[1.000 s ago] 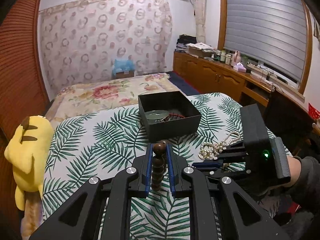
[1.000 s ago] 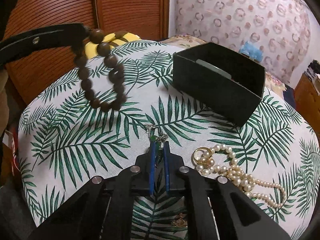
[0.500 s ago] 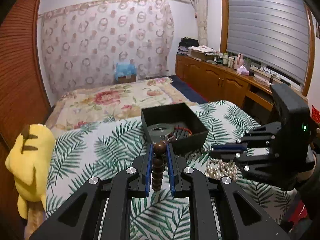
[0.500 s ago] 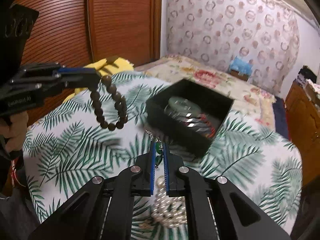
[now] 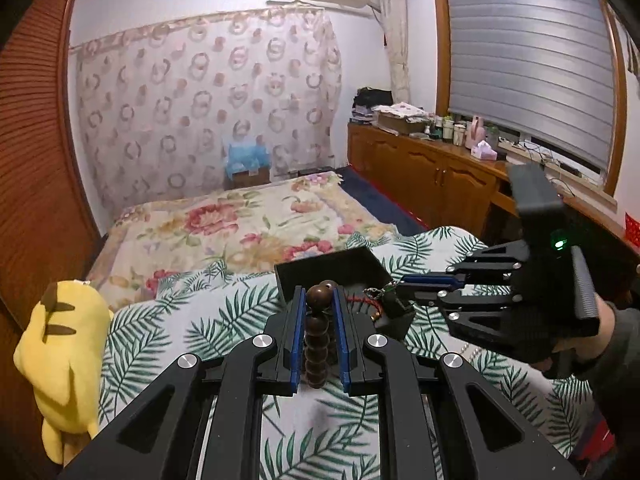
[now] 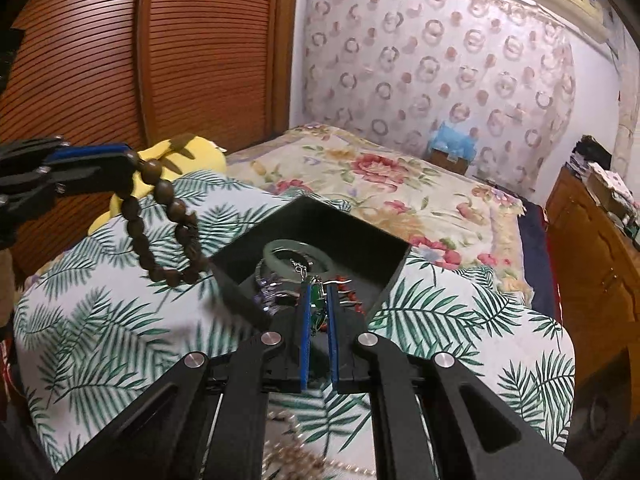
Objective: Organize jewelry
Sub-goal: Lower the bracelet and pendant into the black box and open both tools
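Compared with one second ago, both grippers are now lifted from the palm-leaf cloth and brought to the black box. One second ago the right gripper was low over the cloth, pinching a green pendant on a thin chain near the pearl necklace; now its two fingers are pressed together on that pendant directly above the open box, and the pearls lie behind it, at the near side of the box and blurred. The left gripper was well apart from the box; now it is just at the box's left side, its fingers closed on a brown wooden bead bracelet, which hangs freely in a loop above the cloth near the box corner.

I judge that two pieces are ready to be dropped into the box, the pendant first, while the pearls are not yet collected.

The box is square, matte and stiff, with straight thin walls. Inside it lie a smooth pale green bangle, something with red beads and some silver-looking pieces I cannot identify. The wooden beads are round, big and dull brown. The cloth is soft and printed with green leaves. A yellow plush toy lies far to the left of the box.
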### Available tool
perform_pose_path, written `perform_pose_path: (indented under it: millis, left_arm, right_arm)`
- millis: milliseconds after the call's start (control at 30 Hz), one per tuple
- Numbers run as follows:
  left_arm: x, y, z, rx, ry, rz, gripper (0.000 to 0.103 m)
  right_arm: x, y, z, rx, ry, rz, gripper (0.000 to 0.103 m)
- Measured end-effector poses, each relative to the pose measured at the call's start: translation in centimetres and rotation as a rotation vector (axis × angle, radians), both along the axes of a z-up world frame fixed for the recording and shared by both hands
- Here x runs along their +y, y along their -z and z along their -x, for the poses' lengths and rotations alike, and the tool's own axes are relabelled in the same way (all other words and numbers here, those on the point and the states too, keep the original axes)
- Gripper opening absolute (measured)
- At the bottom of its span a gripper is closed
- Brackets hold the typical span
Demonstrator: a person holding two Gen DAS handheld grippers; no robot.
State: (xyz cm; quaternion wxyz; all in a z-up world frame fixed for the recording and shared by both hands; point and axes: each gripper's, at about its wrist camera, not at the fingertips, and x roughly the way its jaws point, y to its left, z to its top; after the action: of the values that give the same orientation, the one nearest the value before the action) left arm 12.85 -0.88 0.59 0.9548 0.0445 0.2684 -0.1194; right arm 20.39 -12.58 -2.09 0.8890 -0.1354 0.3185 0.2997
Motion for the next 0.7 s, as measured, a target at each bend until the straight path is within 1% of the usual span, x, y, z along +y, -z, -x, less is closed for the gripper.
perform_pose_path:
  millis: [300,500,567,700]
  left_arm:
    - [-0.7,0.2,-2.6,0.012,-0.005,-0.013,0.013]
    - [-1.5,0.7,-3.8,0.024,-0.006,-0.018,0.013]
    - [-1.7,0.8,-4.1,0.025,-0.004,-0.020,0.013]
    - [-2.2,0.8,-4.5,0.025,-0.002,-0.025,0.013]
  right_arm:
    - [0.0,1.1,-1.9,0.028,0.009,-0.030,0.010]
    - [-0.8,1.4,-1.6,0.031,0.007,-0.049,0.010]
    - [-1.1,1.5,-1.5,0.031,0.009,-0.050,0.014]
    - [-2.0,1.5,-1.3,0.033,0.021,-0.067,0.015]
